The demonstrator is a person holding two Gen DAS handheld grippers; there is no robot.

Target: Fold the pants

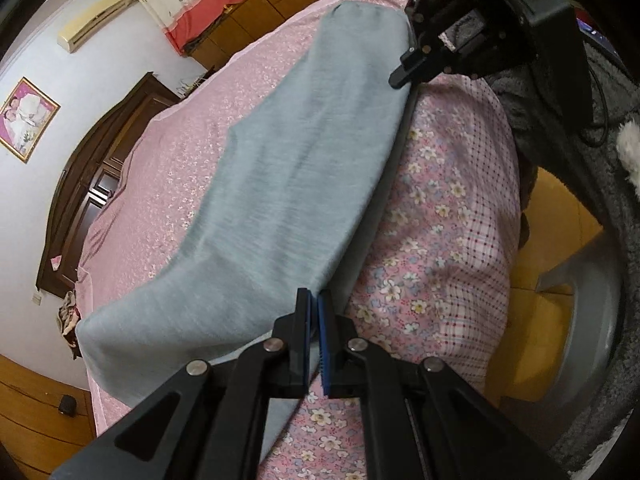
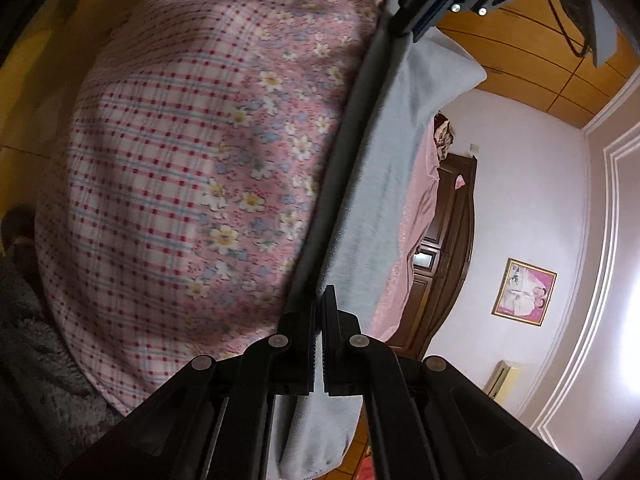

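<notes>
Light grey-blue pants (image 1: 288, 184) hang stretched between both grippers above a pink bed. My left gripper (image 1: 314, 300) is shut on one end of the pants' near edge. At the top right of the left wrist view my right gripper (image 1: 404, 74) is shut on the other end. In the right wrist view the pants (image 2: 384, 184) run as a taut band with a darker folded edge from my right gripper (image 2: 320, 296) up to the left gripper (image 2: 408, 30). A loose part of the cloth hangs below the right gripper's fingers.
The pink bedspread (image 1: 192, 152) lies under the pants. A floral and checked pink quilt (image 1: 452, 240) (image 2: 180, 168) covers the bed's near side. Beyond are a dark wooden headboard (image 1: 92, 184), orange floor (image 1: 548, 260) and a person's dark fleece sleeve (image 1: 624, 184).
</notes>
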